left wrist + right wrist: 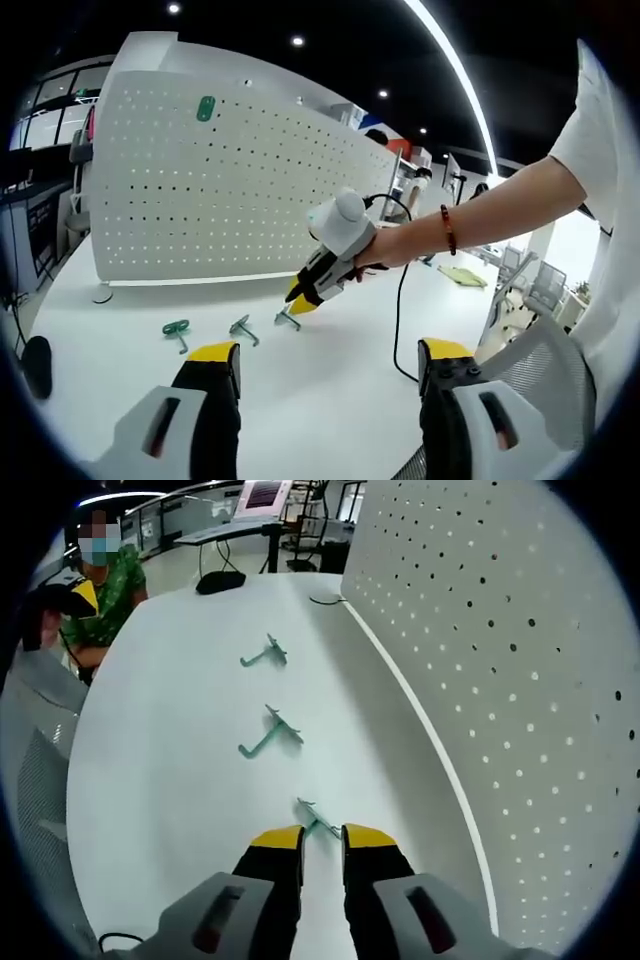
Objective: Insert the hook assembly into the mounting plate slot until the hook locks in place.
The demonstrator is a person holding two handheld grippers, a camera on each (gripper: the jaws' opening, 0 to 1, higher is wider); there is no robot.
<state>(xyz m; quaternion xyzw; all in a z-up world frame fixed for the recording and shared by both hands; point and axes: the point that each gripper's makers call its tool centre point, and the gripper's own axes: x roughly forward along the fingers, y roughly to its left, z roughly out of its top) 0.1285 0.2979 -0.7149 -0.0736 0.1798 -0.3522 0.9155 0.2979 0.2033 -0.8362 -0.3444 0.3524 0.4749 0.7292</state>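
Left gripper [325, 365]: yellow-tipped jaws spread wide, nothing between them.
Right gripper [322, 845]: jaws nearly together around the shaft of a green metal hook [318, 820] lying on the white table [160, 780]; grip uncertain.
Other hooks: two more green hooks [272, 733] lie on the table.
Mounting plate: white perforated pegboard [230, 185] standing upright just beside the hooks.
Writing: none readable.

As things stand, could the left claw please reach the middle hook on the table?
Probably yes: the left claw is open and the middle hook lies ahead on bare table; the right claw works at another hook beside it.
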